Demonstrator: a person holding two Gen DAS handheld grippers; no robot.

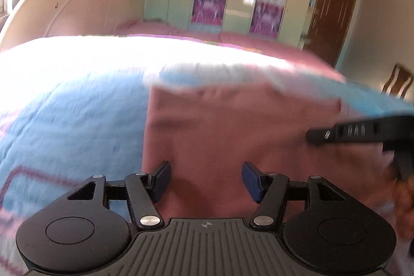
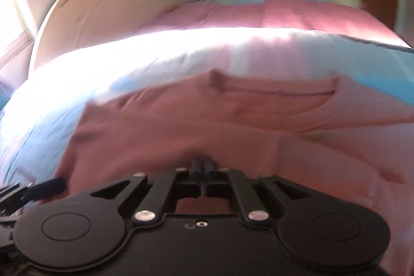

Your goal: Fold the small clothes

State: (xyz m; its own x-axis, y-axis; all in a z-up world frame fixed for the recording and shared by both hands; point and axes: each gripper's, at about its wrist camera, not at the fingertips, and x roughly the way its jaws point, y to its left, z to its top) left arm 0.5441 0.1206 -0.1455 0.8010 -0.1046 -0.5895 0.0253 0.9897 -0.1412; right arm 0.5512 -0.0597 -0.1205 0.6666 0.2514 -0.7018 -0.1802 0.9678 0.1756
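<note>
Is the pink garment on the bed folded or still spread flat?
Partly folded. In the right wrist view the pink garment has one layer doubled over itself, its edge pinched in the shut right tongs.

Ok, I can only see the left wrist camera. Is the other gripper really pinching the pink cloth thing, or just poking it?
Observer: Pinching. In the right wrist view the right gripper is closed, with a bunch of the pink garment gathered at its tips.
Operator: Which end of it is far away from me?
Observer: Probably the neck end. The right view shows a curved opening along the far edge.
Operator: Is there anything on it?
Observer: A small greenish mark towards its right side, too blurred to identify.
</note>
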